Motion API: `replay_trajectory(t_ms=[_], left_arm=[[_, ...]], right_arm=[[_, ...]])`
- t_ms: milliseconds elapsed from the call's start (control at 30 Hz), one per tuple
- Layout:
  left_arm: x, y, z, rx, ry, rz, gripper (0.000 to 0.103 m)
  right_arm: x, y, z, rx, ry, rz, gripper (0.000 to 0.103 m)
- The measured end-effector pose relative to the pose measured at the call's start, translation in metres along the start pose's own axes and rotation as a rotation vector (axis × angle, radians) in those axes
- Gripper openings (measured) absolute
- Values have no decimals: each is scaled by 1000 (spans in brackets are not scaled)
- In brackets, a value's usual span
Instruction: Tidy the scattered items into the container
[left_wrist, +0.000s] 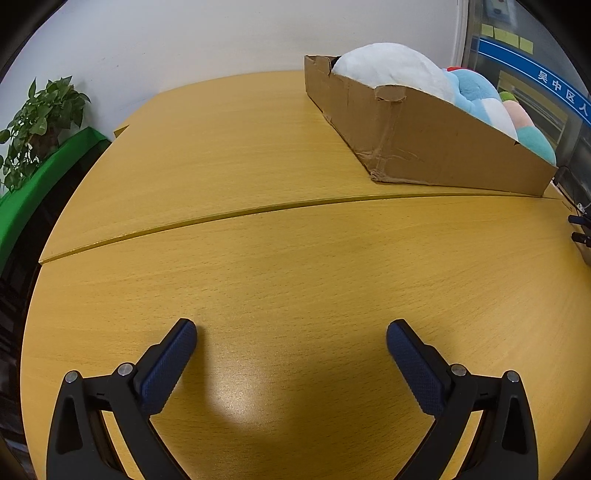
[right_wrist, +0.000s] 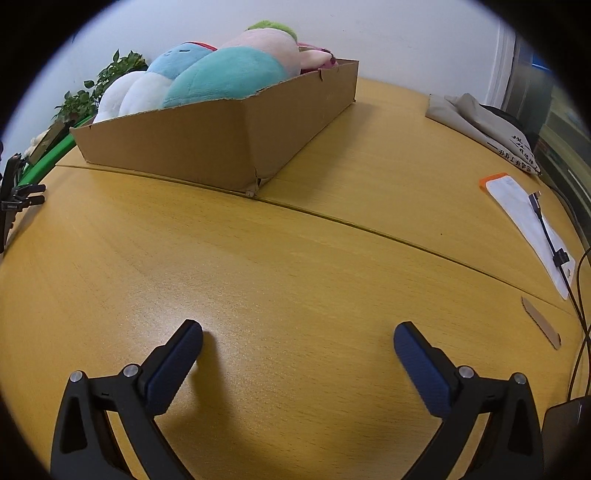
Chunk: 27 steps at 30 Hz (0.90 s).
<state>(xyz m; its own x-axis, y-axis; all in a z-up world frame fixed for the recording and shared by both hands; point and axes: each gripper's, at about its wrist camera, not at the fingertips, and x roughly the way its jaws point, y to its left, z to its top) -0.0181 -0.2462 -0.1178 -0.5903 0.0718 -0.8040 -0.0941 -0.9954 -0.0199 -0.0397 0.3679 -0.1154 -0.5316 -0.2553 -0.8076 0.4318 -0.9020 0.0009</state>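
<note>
A shallow cardboard box (left_wrist: 424, 140) (right_wrist: 207, 147) sits on the far half of the wooden worktop (left_wrist: 295, 266) (right_wrist: 295, 266), just behind the seam between the two boards; its rim is torn and one corner is crumpled. It is heaped with plush toys (left_wrist: 391, 66) (right_wrist: 221, 77) that bulge above the walls: white, light blue, teal, pale pink, a green one at the back; a reddish scrap among them may be another toy. The left gripper (left_wrist: 291, 332) hangs low over bare wood, jaws spread wide with nothing between them; the right gripper (right_wrist: 298, 334) likewise. A white pouch (right_wrist: 528, 221) and cable (right_wrist: 546, 229) lie at the right edge.
</note>
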Motion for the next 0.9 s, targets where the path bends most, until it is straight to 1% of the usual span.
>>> replay_trajectory(t_ms=[100,267,367,900], left_arm=[[0,0,0,1,0,0,103],[0,-1,0,3,0,0,103],[0,-1,0,3,0,0,103],[0,-2,-1,4,-1,1,103]], right_arm=[[-2,4,-2,-17,-1,12,103],[4,14,8,-126,2,93,103],[4,20,9,-160,2,119,103],[1,23,6,-166,1,123,103]])
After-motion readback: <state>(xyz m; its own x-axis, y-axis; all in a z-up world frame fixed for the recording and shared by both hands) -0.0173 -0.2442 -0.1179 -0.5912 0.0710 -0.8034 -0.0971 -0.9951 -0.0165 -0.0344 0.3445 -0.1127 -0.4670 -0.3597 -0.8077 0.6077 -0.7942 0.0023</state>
